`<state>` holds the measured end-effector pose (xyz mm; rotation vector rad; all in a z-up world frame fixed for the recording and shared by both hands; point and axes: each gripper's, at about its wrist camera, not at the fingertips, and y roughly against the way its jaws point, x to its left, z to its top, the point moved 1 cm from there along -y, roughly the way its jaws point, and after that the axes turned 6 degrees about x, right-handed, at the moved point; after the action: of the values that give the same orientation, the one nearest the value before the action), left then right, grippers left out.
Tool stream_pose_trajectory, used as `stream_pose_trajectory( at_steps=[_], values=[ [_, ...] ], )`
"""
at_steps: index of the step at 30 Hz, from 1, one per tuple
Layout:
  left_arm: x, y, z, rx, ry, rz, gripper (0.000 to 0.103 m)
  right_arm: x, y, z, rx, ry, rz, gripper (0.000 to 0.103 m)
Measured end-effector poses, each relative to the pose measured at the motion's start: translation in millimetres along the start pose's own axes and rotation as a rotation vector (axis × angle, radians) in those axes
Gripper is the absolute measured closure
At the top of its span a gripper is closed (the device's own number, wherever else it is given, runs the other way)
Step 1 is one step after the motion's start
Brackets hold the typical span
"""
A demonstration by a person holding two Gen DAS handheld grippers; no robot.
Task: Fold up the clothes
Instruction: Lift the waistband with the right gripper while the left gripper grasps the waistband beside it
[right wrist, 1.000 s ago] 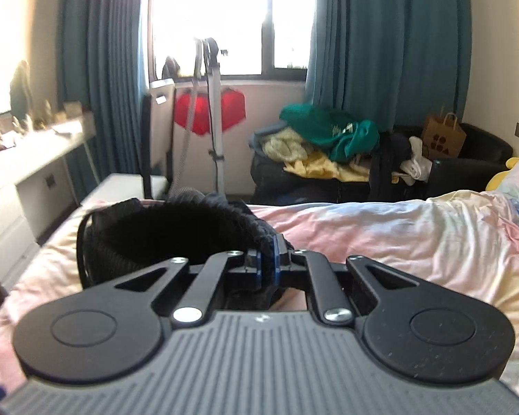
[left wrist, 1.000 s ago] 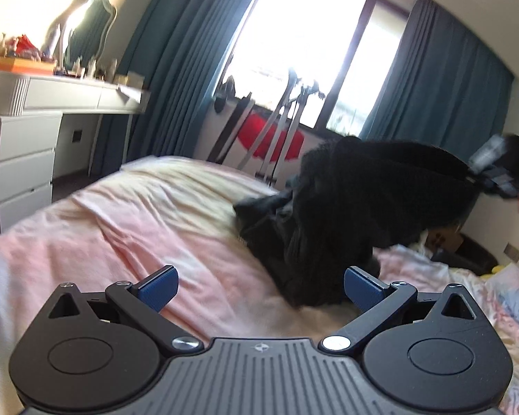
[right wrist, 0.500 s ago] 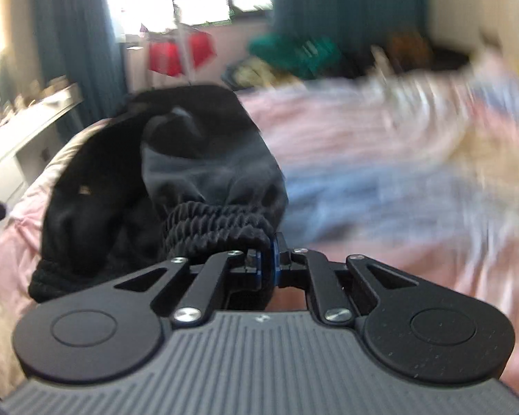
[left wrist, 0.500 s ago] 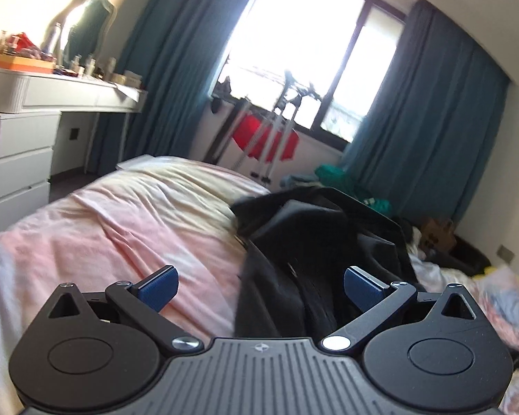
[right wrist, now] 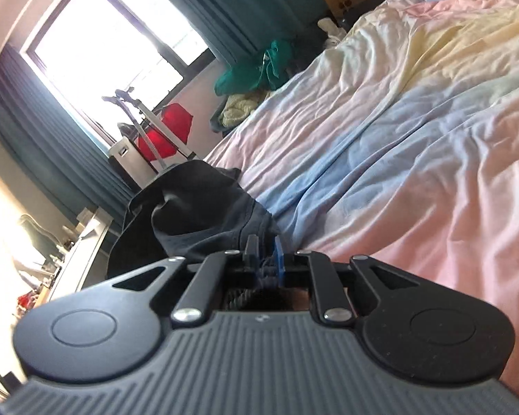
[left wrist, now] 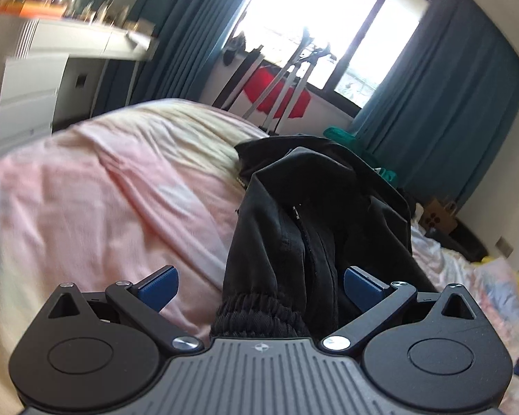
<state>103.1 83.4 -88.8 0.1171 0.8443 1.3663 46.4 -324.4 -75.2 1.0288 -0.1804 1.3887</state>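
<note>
A black garment (left wrist: 315,214) with a ribbed elastic band lies crumpled on the bed. In the left wrist view its band end sits between the blue pads of my left gripper (left wrist: 261,285), which is open and low over the bed. My right gripper (right wrist: 267,254) is shut on the garment's edge (right wrist: 204,214), with dark cloth pinched between the blue pads. The right view is tilted, and the garment bunches up just beyond the gripper.
The bed has a wrinkled pastel pink, yellow and blue cover (right wrist: 415,110). A white dresser (left wrist: 45,79) stands at the left. Teal curtains (left wrist: 443,110), a red item by the window (left wrist: 280,90) and a clothes pile (right wrist: 256,69) are beyond the bed.
The garment came down from the air onto the bed and now lies stretched toward my left gripper. My right gripper swung down and tilted, still holding the cloth. The left gripper moved closer to the band.
</note>
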Motion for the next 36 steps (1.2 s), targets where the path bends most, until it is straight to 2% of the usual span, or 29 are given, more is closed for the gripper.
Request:
stream_pose_trajectory(
  at_steps=[2,3,4,6,8,9,10,11,13,17,19,21,23,24,25,27,31,33,36],
  values=[
    [2,-2,-1,0.007,0.017,-0.007,0.001,-6,-25,3,0.07,-0.032,0.053,0.065],
    [3,-3,-2,0.012,0.024,-0.012,0.002,-8,-38,3,0.106,-0.054,0.074,0.046],
    [3,-4,-3,0.017,0.031,-0.016,0.002,-10,-50,4,0.143,-0.076,0.095,0.032],
    [2,-5,-5,0.028,0.026,-0.018,0.002,-9,-71,2,0.183,-0.068,0.089,0.028],
    [1,-6,-7,0.037,0.018,-0.014,0.002,-10,-84,-2,0.217,-0.049,0.045,0.029],
    [1,-6,-8,0.041,0.013,-0.012,0.002,-10,-91,-4,0.234,-0.04,0.023,0.033],
    [1,-8,-9,0.048,0.018,-0.012,0.002,-14,-93,-7,0.246,-0.055,0.032,0.058],
    [2,-10,-9,0.056,0.028,-0.014,0.002,-17,-95,-9,0.259,-0.071,0.042,0.07],
    [4,-14,-9,0.072,0.049,-0.017,0.003,-21,-89,-10,0.258,-0.081,0.032,0.081],
    [6,-29,-10,0.11,0.083,-0.031,0.007,-22,-72,-12,0.225,-0.081,0.057,0.083],
    [4,-36,-12,0.139,0.068,-0.035,0.019,-23,-66,-14,0.208,-0.093,0.063,0.083],
    [-1,-38,-15,0.146,0.031,-0.021,0.023,-23,-65,-16,0.206,-0.099,0.061,0.083],
    [-5,-41,-16,0.153,0.0,0.001,0.034,-19,-67,-16,0.205,-0.084,0.054,0.083],
    [-6,-41,-15,0.155,-0.002,0.008,0.041,-18,-68,-15,0.205,-0.076,0.05,0.083],
    [-6,-40,-14,0.157,0.001,0.008,0.058,-16,-67,-16,0.204,-0.074,0.055,0.083],
    [-7,-39,-6,0.175,0.029,-0.006,0.082,-12,-63,-21,0.211,-0.072,0.06,0.083],
    [-13,-23,21,0.123,0.058,-0.01,0.087,-2,-54,-30,0.24,-0.069,0.085,0.084],
    [-13,-11,44,0.089,0.102,-0.034,0.087,4,-47,-36,0.25,-0.086,0.132,0.084],
    [-15,10,93,0.023,0.103,-0.04,0.088,29,-38,-54,0.279,-0.1,0.225,0.084]
  ],
)
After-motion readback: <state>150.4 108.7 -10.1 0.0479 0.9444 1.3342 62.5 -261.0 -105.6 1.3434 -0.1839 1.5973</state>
